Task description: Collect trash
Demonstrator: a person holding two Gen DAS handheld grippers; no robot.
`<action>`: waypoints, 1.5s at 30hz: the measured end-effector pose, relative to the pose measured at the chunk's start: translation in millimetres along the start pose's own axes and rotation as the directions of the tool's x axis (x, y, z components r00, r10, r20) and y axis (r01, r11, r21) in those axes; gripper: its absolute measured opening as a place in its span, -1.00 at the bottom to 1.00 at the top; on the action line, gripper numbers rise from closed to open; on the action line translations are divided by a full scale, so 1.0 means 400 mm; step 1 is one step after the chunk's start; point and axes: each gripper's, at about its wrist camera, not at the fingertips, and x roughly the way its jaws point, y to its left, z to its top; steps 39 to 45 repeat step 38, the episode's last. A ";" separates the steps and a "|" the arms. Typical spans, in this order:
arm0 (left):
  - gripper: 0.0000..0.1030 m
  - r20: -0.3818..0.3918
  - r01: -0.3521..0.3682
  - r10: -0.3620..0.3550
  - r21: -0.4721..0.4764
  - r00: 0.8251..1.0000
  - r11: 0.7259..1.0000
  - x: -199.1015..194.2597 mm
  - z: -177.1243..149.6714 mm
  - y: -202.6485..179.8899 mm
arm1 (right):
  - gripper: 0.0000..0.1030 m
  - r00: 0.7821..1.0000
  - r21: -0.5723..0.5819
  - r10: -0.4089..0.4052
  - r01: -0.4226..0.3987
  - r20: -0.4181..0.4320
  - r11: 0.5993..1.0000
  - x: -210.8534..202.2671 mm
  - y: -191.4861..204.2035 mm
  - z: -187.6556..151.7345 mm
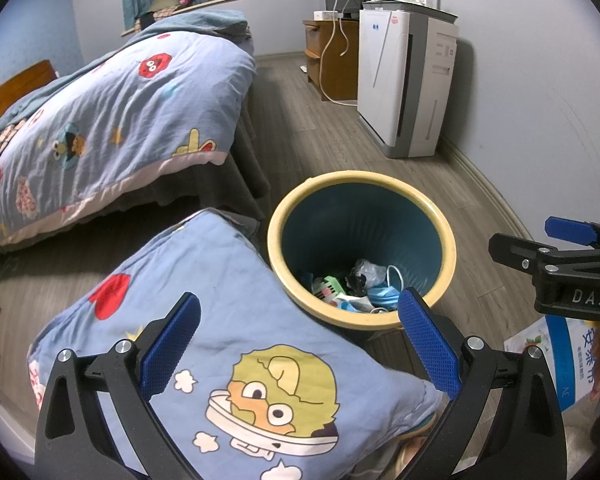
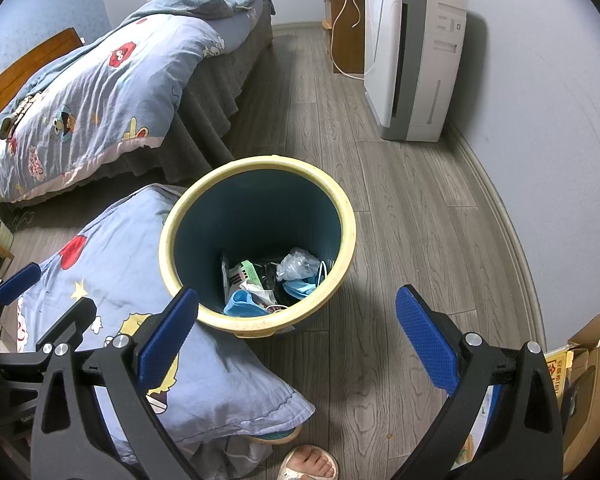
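The trash bin [image 2: 256, 240] sits on the wood floor [image 2: 400, 220] just right of a cartoon-print pillow [image 2: 120, 280], pretty much dead center in the right wrist view. It's got a yellow rim and a blue inside, and the bottom holds a little pile of trash [image 2: 272, 280]: a couple of blue face masks, some crumpled clear plastic, a green-and-white wrapper and dark bits I can't make out.

The right gripper [image 2: 296, 340] hangs above the near edge of the bin, its blue fingers [image 2: 424, 344] spread wide with nothing between them. The left gripper [image 1: 300, 344] is over the pillow, just left of the bin, also spread wide and empty.

Far left there's a bed [image 1: 100, 120] with a matching cartoon quilt. A white air purifier [image 1: 404, 84] stands against the far right wall, with a wooden cabinet [image 1: 332, 56] behind it. A sandaled foot [image 2: 308, 464] shows at the near edge, and a cardboard box [image 2: 584, 380] sits at the near right.
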 end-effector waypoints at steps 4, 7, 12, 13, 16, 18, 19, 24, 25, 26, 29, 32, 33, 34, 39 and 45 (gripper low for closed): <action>0.90 0.000 -0.001 0.001 -0.001 1.000 1.000 0.001 0.000 0.000 | 0.89 1.000 0.000 0.000 0.000 -0.001 1.000 0.000 0.000 0.000; 0.90 -0.002 -0.001 0.001 0.000 1.000 1.000 0.001 0.001 -0.002 | 0.89 1.000 0.000 0.000 0.000 0.000 1.000 0.000 0.000 0.000; 0.90 -0.008 0.006 -0.006 -0.003 1.000 1.000 0.001 0.000 -0.005 | 0.89 1.000 0.000 0.000 0.000 -0.001 1.000 0.000 -0.001 0.001; 0.90 -0.012 0.015 -0.015 -0.008 1.000 1.000 0.001 0.000 -0.005 | 0.89 1.000 0.000 0.000 0.000 -0.001 1.000 0.000 -0.001 0.001; 0.90 -0.029 0.047 -0.048 -0.027 0.998 0.999 0.006 -0.001 -0.003 | 0.89 1.000 0.004 0.000 0.000 -0.003 1.000 0.002 -0.002 0.000; 0.90 -0.036 0.064 -0.065 -0.035 0.997 0.997 0.008 -0.002 -0.002 | 0.89 1.000 0.009 0.001 -0.001 -0.006 1.000 0.004 -0.004 -0.005; 0.90 -0.036 0.063 -0.064 -0.037 0.997 0.997 0.007 -0.003 -0.001 | 0.89 1.000 0.013 0.001 -0.001 -0.008 1.000 0.005 -0.006 -0.008; 0.90 -0.026 0.049 -0.049 -0.016 0.998 0.999 0.004 -0.003 -0.004 | 0.89 1.000 0.036 0.007 -0.007 -0.014 0.999 0.009 -0.014 -0.010; 0.90 -0.024 0.050 -0.051 -0.010 0.998 0.999 0.003 -0.002 -0.005 | 0.89 1.000 0.040 0.008 -0.008 -0.016 0.999 0.009 -0.015 -0.009; 0.90 -0.019 0.045 -0.045 -0.003 0.999 0.999 0.001 -0.002 -0.007 | 0.89 1.000 0.041 0.008 -0.008 -0.017 0.999 0.009 -0.016 -0.009; 0.90 -0.017 0.044 -0.044 0.010 0.999 0.999 -0.002 -0.002 -0.014 | 0.89 1.000 0.043 0.008 -0.007 -0.017 0.999 0.008 -0.017 -0.009; 0.90 -0.036 0.046 -0.046 0.014 0.998 0.999 0.006 -0.001 -0.016 | 0.89 1.000 0.048 0.007 -0.006 -0.017 0.999 0.007 -0.019 -0.007; 0.90 -0.039 0.039 -0.039 0.016 0.998 0.999 0.008 -0.002 -0.015 | 0.89 1.000 0.051 0.008 -0.007 -0.017 0.999 0.007 -0.021 -0.007; 0.90 -0.040 0.037 -0.036 0.019 0.999 0.999 0.009 -0.003 -0.014 | 0.89 1.000 0.056 0.010 -0.009 -0.017 0.998 0.006 -0.021 -0.009; 0.90 -0.037 0.026 -0.025 0.026 0.999 0.999 0.004 -0.005 -0.010 | 0.89 1.000 0.084 0.017 -0.015 -0.024 0.996 0.004 -0.027 -0.003; 0.90 -0.037 0.026 -0.025 0.026 0.999 0.999 0.004 -0.005 -0.010 | 0.89 1.000 0.084 0.017 -0.015 -0.024 0.996 0.004 -0.027 -0.003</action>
